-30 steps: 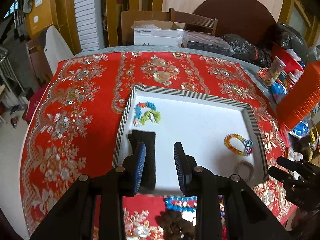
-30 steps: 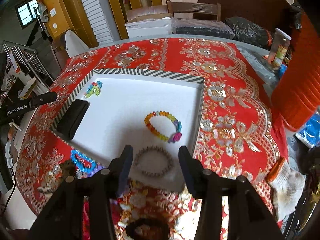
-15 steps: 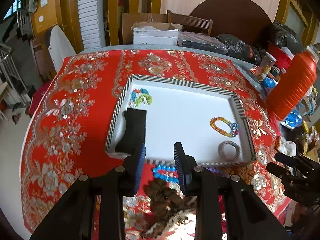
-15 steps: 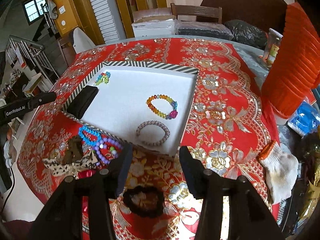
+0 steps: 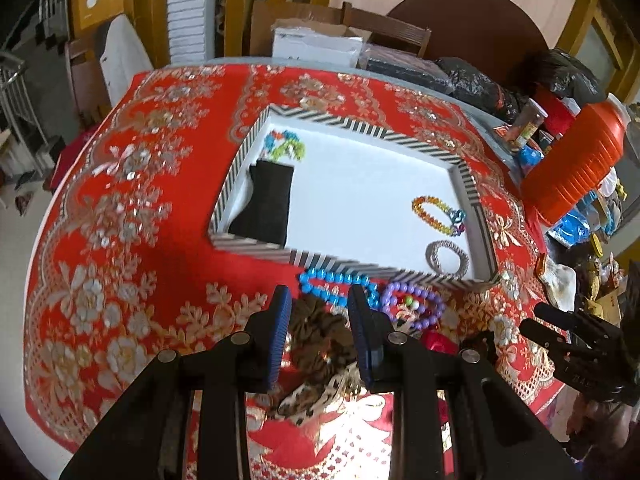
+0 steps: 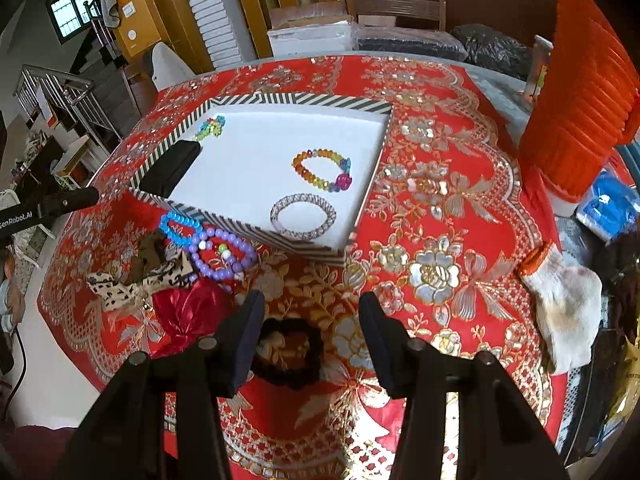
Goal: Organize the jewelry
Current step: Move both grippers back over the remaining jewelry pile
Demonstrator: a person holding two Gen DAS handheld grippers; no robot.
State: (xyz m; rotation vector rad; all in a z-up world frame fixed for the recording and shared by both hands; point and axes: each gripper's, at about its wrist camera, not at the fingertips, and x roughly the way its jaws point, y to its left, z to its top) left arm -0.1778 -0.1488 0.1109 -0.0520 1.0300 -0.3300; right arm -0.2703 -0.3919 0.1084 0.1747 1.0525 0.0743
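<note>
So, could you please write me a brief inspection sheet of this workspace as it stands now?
Surface: red floral tablecloth on a table.
Job's things: striped tray holds silver bracelet, amber bead bracelet, small bead cluster, black pouch; outside it lie blue bracelet, purple bracelet, black scrunchie, leopard bow, red scrunchie.
Clutter: orange container, white glove.
Grippers: left gripper open; right gripper open, empty.
Cables: nothing seen.
Surroundings: wooden chair, boxes.
</note>
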